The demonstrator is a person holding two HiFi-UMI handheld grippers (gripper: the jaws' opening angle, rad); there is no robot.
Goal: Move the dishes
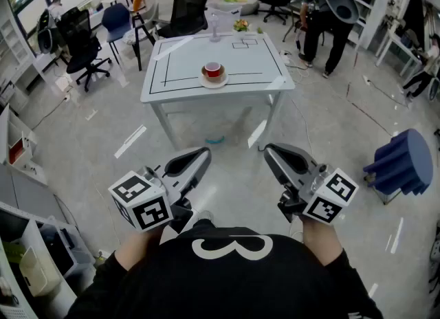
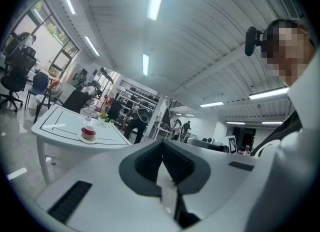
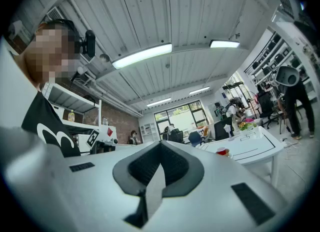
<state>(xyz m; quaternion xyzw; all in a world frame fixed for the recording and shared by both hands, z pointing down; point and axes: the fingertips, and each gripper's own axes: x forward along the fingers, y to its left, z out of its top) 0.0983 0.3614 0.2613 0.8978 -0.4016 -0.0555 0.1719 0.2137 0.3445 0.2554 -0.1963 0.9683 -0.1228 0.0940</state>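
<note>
A red cup (image 1: pixel 213 69) stands on a white saucer (image 1: pixel 213 80) near the front of a white table (image 1: pixel 254 63) marked with black lines. Farther back on it are a clear glass (image 1: pixel 215 29) and a small bunch of greenery (image 1: pixel 240 26). My left gripper (image 1: pixel 203 154) and right gripper (image 1: pixel 269 151) are held close to my body over the floor, well short of the table. Both are shut with nothing in them. The cup also shows small in the left gripper view (image 2: pixel 89 133) and in the right gripper view (image 3: pixel 222 151), beyond the closed fingertips (image 2: pixel 162 146) (image 3: pixel 161 146).
Black and blue office chairs (image 1: pixel 82 49) stand left of and behind the table. A person in dark clothes (image 1: pixel 330 15) stands at the back right. A blue ribbed object (image 1: pixel 402 163) lies on the floor at right. Shelving (image 1: pixel 27 242) runs along the left edge.
</note>
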